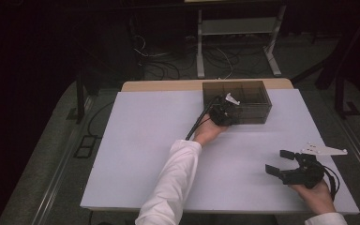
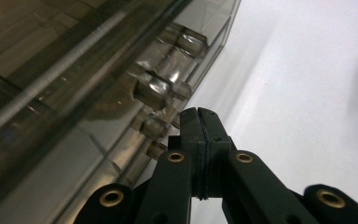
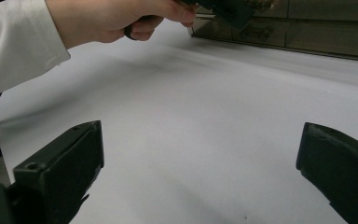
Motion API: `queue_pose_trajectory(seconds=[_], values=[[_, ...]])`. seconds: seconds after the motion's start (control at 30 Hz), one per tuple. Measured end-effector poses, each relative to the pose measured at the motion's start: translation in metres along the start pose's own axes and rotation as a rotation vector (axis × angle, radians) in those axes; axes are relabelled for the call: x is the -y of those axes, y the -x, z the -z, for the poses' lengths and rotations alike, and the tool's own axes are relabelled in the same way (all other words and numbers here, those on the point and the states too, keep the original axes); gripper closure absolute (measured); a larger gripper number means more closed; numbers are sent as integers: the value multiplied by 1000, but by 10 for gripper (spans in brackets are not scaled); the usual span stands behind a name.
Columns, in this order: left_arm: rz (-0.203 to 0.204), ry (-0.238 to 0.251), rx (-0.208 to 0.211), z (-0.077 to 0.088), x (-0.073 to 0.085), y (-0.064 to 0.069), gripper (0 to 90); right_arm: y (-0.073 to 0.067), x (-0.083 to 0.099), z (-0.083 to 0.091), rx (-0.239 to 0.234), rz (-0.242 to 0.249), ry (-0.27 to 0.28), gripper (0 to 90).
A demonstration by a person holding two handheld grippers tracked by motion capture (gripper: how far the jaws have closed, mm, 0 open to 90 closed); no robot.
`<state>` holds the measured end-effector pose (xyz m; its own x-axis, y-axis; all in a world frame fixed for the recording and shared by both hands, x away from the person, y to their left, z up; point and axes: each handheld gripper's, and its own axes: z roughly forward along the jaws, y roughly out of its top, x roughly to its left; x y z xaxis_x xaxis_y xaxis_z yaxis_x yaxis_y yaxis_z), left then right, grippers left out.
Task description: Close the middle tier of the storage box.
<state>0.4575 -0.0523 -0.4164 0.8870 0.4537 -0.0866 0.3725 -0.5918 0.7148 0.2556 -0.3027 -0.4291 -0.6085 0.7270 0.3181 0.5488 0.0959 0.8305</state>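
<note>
Here the left tongs (image 1: 223, 114), jaws pressed together and empty, meet the front of the smoky transparent plastic drawer box (image 1: 243, 96), arm outstretched. The right tongs (image 1: 281, 162), jaws wide apart, hover low over the white worktop (image 1: 136, 145).

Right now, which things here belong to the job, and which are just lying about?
In the job:
- smoky plastic box
- left gripper, shut, at the box's front
- right gripper, open, waiting apart

Just about:
- white table
- cables on the floor
- metal stand behind
</note>
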Motion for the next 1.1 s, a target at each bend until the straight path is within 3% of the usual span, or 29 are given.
queue_pose_trajectory(seconds=[0.17,0.4,0.43,0.67,1.1], values=[[9,13,26,7,3,3,835,0,0,0,2,7,6,3],[-17,23,54,23,7,8,732,-1,-1,-3,-2,9,0,3],[-3,38,57,24,8,10,708,-1,-1,-3,-3,2,-1,3],[-27,44,81,39,15,13,541,-2,-1,-5,-4,5,-8,3],[0,119,143,71,34,13,206,-2,-1,-7,-1,2,-11,3]])
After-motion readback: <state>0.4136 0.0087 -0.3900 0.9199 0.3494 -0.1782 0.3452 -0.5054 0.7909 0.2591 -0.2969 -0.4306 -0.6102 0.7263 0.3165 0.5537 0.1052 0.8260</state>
